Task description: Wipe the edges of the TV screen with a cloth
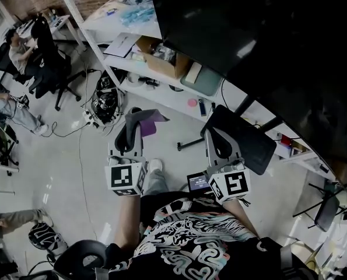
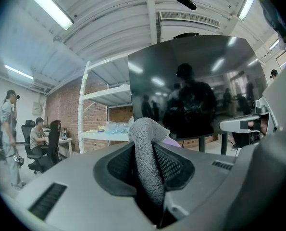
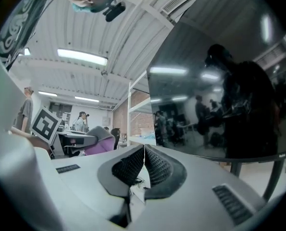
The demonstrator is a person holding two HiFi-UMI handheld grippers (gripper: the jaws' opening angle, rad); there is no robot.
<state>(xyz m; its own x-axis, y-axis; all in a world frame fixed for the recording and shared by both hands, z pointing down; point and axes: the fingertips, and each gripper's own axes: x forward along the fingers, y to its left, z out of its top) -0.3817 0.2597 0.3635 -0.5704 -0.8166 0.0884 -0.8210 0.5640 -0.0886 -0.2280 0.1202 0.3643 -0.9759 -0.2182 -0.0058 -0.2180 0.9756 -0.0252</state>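
The big dark TV screen (image 1: 260, 45) fills the upper right of the head view and stands ahead in the left gripper view (image 2: 195, 90) and the right gripper view (image 3: 219, 95). My left gripper (image 1: 132, 134) is shut on a grey and purple cloth (image 1: 143, 120); the cloth (image 2: 149, 158) is pinched upright between its pads, short of the screen. My right gripper (image 1: 220, 142) is shut with nothing in it, its pads (image 3: 155, 167) touching, also held below the screen.
A white shelf unit (image 1: 132, 45) with boxes and clutter stands left of the TV. A black office chair (image 1: 246, 139) sits under my right gripper. People sit at desks at far left (image 1: 21, 51). Cables lie on the floor (image 1: 97, 109).
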